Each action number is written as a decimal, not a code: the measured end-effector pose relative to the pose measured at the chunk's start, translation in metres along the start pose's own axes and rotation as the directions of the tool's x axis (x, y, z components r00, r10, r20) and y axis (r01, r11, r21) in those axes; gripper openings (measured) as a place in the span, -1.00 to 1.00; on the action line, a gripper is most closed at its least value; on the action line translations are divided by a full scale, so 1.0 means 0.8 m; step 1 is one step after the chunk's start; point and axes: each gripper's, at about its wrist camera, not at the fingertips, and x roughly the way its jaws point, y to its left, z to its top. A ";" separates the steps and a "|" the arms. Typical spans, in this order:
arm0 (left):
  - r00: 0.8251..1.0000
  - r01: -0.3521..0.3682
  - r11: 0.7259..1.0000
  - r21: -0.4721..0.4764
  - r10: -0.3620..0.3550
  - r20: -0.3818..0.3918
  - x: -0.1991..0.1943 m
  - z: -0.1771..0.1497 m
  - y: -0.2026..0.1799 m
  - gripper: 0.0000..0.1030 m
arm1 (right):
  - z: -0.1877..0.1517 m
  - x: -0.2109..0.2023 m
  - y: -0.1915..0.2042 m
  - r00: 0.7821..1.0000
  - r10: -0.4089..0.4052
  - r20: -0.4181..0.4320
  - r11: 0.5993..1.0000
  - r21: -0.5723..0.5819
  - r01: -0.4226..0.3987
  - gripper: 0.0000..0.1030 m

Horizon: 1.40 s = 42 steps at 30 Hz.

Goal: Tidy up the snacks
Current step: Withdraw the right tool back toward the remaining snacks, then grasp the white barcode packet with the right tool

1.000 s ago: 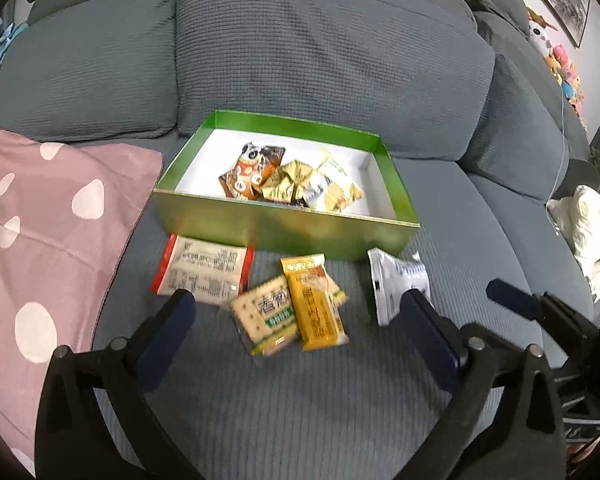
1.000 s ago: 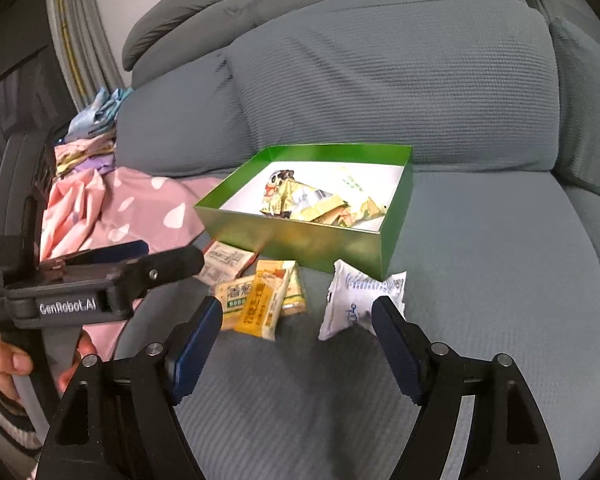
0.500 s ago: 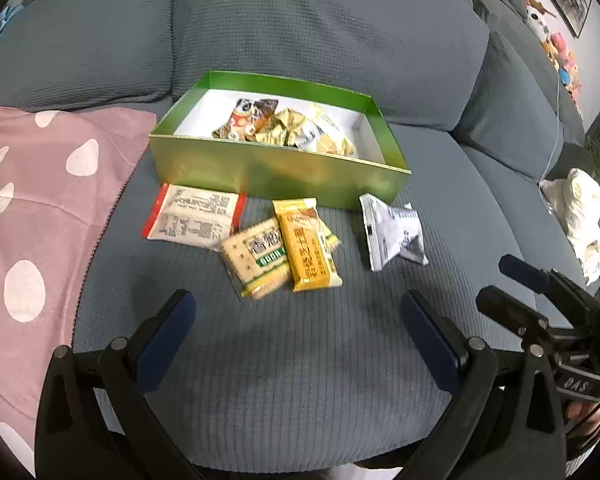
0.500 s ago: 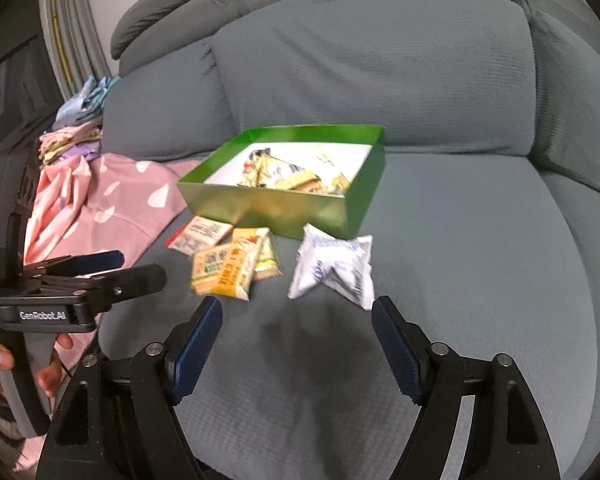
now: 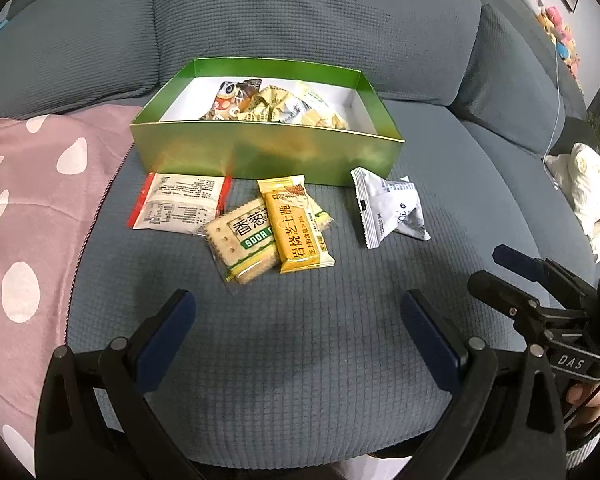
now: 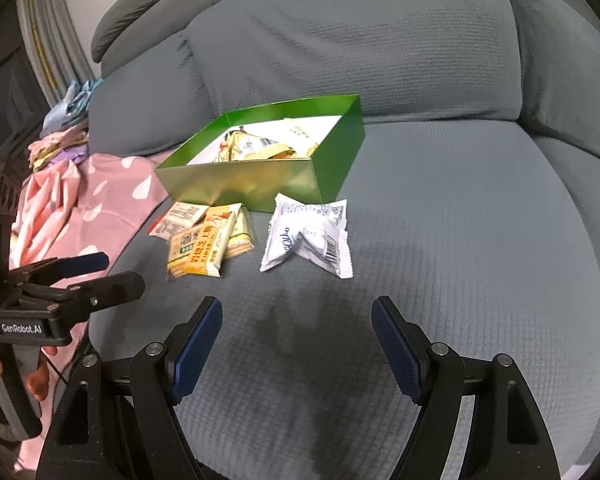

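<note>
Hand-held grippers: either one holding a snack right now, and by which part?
Nothing is held. The left hand-held gripper and right hand-held gripper both stand open over the bare sofa seat, short of the snack packets in front of the green box.

One green box [image 5: 260, 156]; four loose snack packets [image 5: 300, 224]; two grippers [image 5: 296, 320].

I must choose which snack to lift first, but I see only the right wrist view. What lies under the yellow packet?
Observer: A clear soda cracker packet lies under the yellow packet and sticks out toward the pink cloth.
Operator: Which snacks in the box have a picture?
Observer: A panda-print packet lies in the green box, toward its left end.
Operator: Is anything farther to my right, outside my picture?
Observer: A crumpled white cloth lies farther along the sofa.
</note>
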 end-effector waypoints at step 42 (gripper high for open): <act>0.999 0.018 0.995 0.094 -0.014 -0.046 0.084 0.065 -0.063 0.99 | 0.017 0.076 -0.047 0.987 0.161 0.002 0.986 0.051 -0.161 0.51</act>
